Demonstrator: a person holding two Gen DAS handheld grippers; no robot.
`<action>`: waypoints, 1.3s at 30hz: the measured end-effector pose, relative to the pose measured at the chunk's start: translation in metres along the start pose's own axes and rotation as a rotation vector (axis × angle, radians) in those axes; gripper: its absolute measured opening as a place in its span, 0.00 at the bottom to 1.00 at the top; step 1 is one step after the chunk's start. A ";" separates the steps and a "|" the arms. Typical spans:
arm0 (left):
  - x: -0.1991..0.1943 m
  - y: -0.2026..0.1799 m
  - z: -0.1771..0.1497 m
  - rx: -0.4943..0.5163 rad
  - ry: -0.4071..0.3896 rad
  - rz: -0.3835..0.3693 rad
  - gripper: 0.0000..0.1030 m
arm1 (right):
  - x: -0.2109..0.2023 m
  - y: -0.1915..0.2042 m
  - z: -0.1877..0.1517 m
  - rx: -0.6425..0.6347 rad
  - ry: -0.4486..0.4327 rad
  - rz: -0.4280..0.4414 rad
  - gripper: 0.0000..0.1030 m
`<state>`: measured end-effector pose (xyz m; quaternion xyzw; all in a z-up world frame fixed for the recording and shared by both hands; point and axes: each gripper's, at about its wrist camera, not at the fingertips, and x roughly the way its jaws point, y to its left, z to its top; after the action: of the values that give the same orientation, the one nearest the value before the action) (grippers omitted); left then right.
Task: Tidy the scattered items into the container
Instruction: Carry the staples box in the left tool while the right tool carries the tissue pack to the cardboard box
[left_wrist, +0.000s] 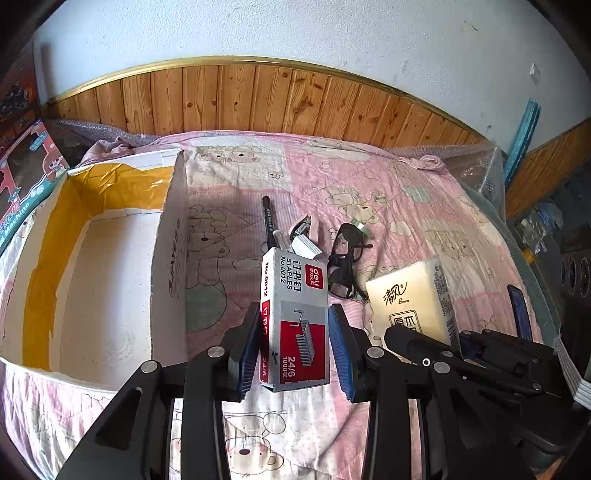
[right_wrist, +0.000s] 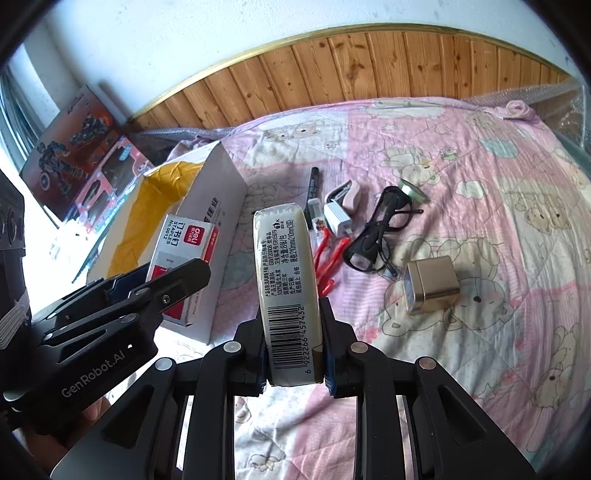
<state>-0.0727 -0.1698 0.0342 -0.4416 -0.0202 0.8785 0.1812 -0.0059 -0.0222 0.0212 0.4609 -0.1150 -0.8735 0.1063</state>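
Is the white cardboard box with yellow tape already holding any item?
No: in the left wrist view the white cardboard box with yellow tape shows only its bare white floor, nothing inside.

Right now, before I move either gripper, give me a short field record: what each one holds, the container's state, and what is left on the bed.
left gripper: around the grey and red staples box; right side shows a gap
right gripper: shut on the pale yellow tissue pack, held on edge
container: white cardboard box, open, nothing visible inside
left on quilt: black glasses, black pen, gold metal case, white charger, red cable
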 end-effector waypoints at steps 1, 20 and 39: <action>-0.002 0.003 0.000 -0.004 -0.004 0.000 0.36 | 0.000 0.004 0.001 -0.009 -0.003 -0.001 0.24; -0.034 0.051 0.009 -0.083 -0.075 0.000 0.36 | 0.002 0.061 0.022 -0.110 -0.016 0.003 0.24; -0.055 0.099 0.014 -0.156 -0.118 0.020 0.36 | 0.012 0.121 0.037 -0.208 -0.017 0.031 0.24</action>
<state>-0.0839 -0.2787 0.0658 -0.4019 -0.0945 0.9006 0.1360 -0.0340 -0.1374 0.0685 0.4380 -0.0316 -0.8829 0.1662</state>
